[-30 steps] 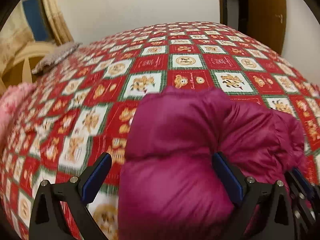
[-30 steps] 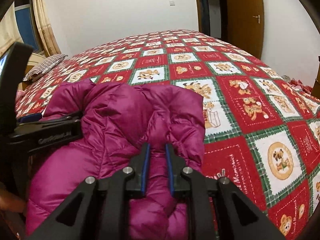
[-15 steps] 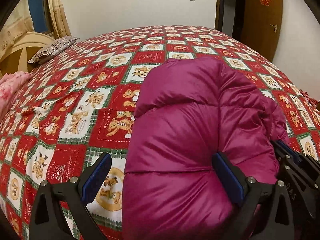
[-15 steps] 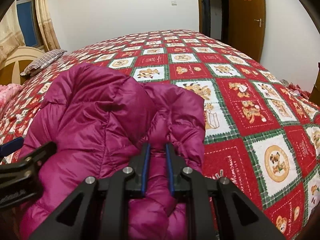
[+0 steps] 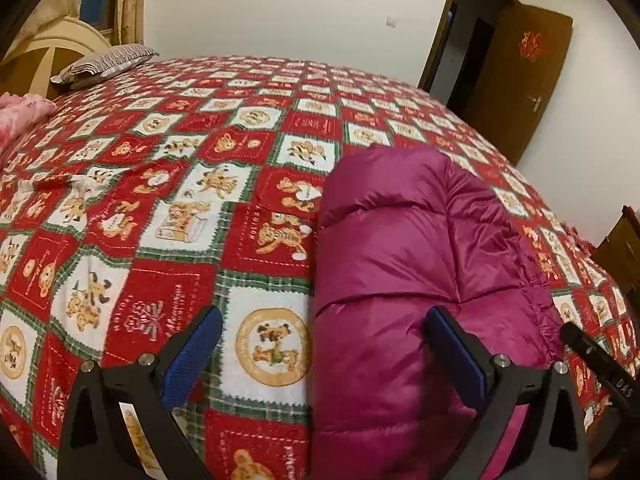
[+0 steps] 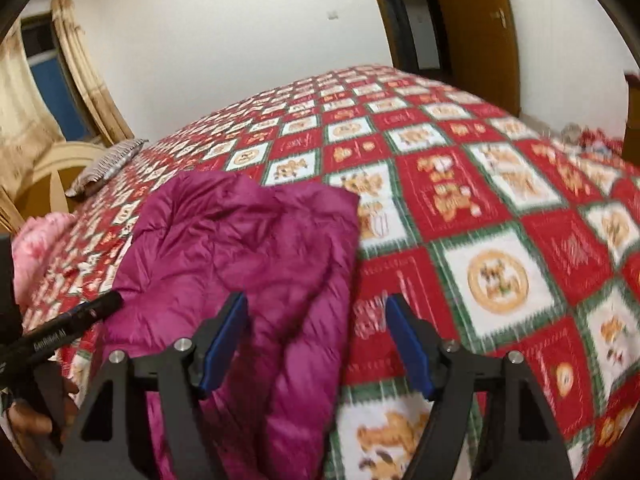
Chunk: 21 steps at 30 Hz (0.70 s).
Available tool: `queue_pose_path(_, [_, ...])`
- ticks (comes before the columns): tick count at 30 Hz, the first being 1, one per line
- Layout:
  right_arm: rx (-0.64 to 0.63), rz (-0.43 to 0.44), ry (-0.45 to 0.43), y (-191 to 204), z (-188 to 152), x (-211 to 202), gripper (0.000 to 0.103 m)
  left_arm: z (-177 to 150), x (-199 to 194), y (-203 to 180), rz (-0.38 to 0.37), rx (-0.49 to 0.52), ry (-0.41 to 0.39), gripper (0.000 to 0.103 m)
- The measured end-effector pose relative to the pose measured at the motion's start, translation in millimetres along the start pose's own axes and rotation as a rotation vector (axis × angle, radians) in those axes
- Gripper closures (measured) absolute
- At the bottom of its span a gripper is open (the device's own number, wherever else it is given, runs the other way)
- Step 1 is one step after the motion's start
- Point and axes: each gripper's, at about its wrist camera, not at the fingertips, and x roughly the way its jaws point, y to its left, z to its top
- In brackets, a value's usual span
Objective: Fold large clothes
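Right wrist: claw [image 6: 316, 340] just opened (puffer jacket [image 6: 248, 256] released).

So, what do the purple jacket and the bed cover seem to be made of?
The purple jacket: probably thin nylon or polyester with puffy filling. It is glossy, with stitched, swollen sections. The bed cover: likely soft woven or fleece cloth. It is matte, slightly fuzzy, and carries a printed bear pattern.

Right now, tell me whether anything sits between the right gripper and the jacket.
Nothing visible does. The right gripper has just been opening, and the jacket lies directly under and between its spread fingers, loose on the bedspread. The left gripper is off to the side, not in the path.
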Motion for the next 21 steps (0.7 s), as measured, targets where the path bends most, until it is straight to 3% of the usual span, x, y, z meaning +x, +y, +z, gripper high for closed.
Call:
queue_pose_path(3, [0.052,0.037,0.018,-7,-7,3,0.028,2,1,5,-0.044,0.003,0.023,0.001])
queue_pose_path(9, [0.125,0.162,0.057,-13,0,6,0.028,18,14,26,-0.223,-0.124,0.090,0.001])
queue_pose_path(11, [0.158,0.212,0.066,-18,9,8,0.026,24,21,25,-0.275,-0.135,0.109,0.001])
queue_pose_path(15, [0.165,0.227,0.090,-18,20,22,0.018,30,48,14,-0.363,-0.142,0.187,0.001])
queue_pose_path(18, [0.146,0.256,0.132,-13,18,39,0.018,22,61,2,-0.403,-0.132,0.235,0.001])
queue_pose_path(21, [0.135,0.285,0.142,-8,11,48,0.018,17,63,-3,-0.406,-0.114,0.212,0.001])
